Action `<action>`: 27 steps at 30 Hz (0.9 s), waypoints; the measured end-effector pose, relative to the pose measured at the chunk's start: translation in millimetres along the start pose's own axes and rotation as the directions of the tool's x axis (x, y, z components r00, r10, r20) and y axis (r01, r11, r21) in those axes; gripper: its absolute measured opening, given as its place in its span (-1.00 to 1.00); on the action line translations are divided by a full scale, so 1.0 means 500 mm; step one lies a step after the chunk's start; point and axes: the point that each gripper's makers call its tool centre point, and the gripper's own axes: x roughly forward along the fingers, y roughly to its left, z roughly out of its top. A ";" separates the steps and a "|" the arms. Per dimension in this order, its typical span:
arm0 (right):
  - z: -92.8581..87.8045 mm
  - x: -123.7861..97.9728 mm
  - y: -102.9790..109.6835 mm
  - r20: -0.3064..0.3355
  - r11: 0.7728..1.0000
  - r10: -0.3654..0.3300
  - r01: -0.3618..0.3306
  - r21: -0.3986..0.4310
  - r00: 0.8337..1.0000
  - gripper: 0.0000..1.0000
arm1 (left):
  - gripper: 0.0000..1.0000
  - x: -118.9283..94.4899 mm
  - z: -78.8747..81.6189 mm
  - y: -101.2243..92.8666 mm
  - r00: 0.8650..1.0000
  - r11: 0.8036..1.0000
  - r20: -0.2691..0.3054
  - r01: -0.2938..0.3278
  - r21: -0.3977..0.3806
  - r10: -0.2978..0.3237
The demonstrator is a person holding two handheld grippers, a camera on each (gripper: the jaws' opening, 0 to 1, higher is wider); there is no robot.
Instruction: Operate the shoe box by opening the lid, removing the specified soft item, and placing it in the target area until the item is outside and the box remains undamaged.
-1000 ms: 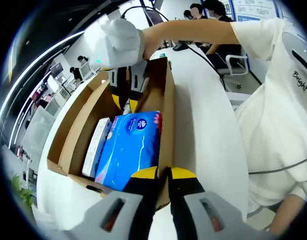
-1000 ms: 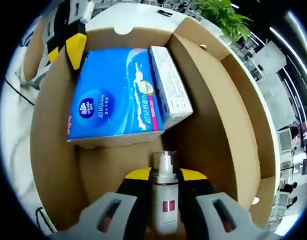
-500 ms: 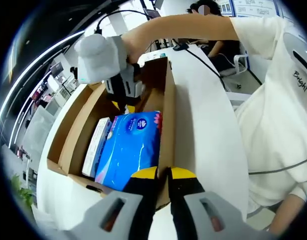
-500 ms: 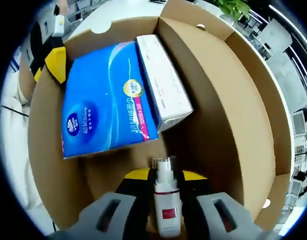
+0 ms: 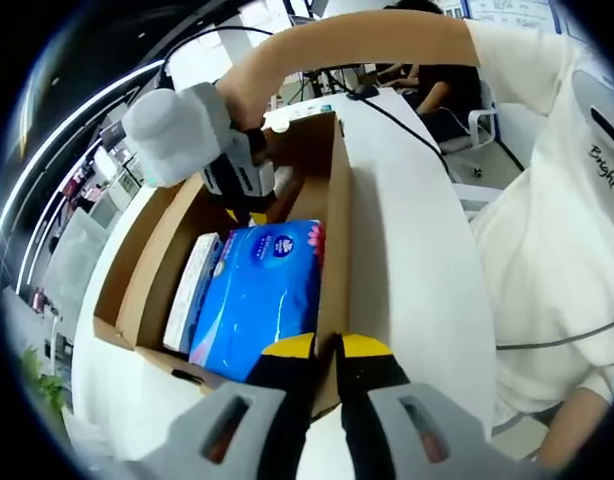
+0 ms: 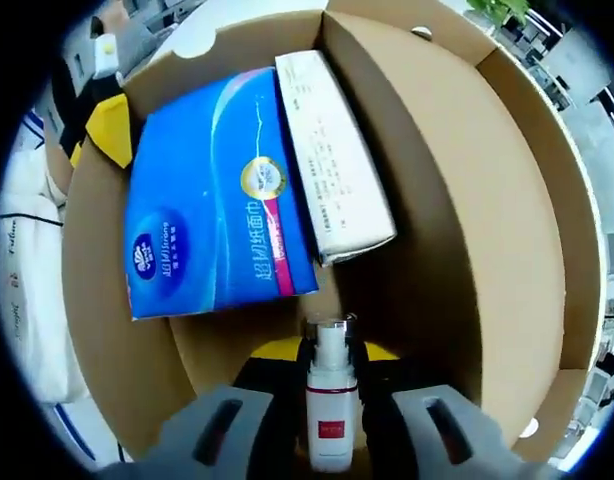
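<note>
The open box [image 5: 332,200] is set on the white table [image 5: 407,250]. The blue tissue pack [image 6: 212,215] lies inside, beside a white carton [image 6: 337,165]. The left gripper [image 5: 325,350] is closed on the box wall. A spray bottle [image 6: 329,405] is held by the right gripper [image 6: 329,365].

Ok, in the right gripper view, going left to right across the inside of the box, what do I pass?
Left gripper's yellow tip → blue tissue pack → white carton → box's right wall.
</note>
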 end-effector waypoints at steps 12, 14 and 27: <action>0.006 -0.022 -0.020 0.149 0.988 -0.154 0.151 0.030 0.977 -0.64 | -0.86 -0.001 0.002 -0.001 1.000 1.000 0.006 0.000 -0.002 0.000; 0.013 -0.039 -0.027 0.202 0.983 -0.182 0.174 0.054 0.962 -0.64 | -0.86 -0.001 0.002 -0.001 1.000 1.000 0.007 0.002 -0.002 -0.002; 0.073 -0.143 -0.042 0.574 0.948 -0.282 0.131 0.289 0.769 -0.63 | -0.86 -0.001 0.002 0.000 1.000 1.000 0.008 -0.009 0.008 0.009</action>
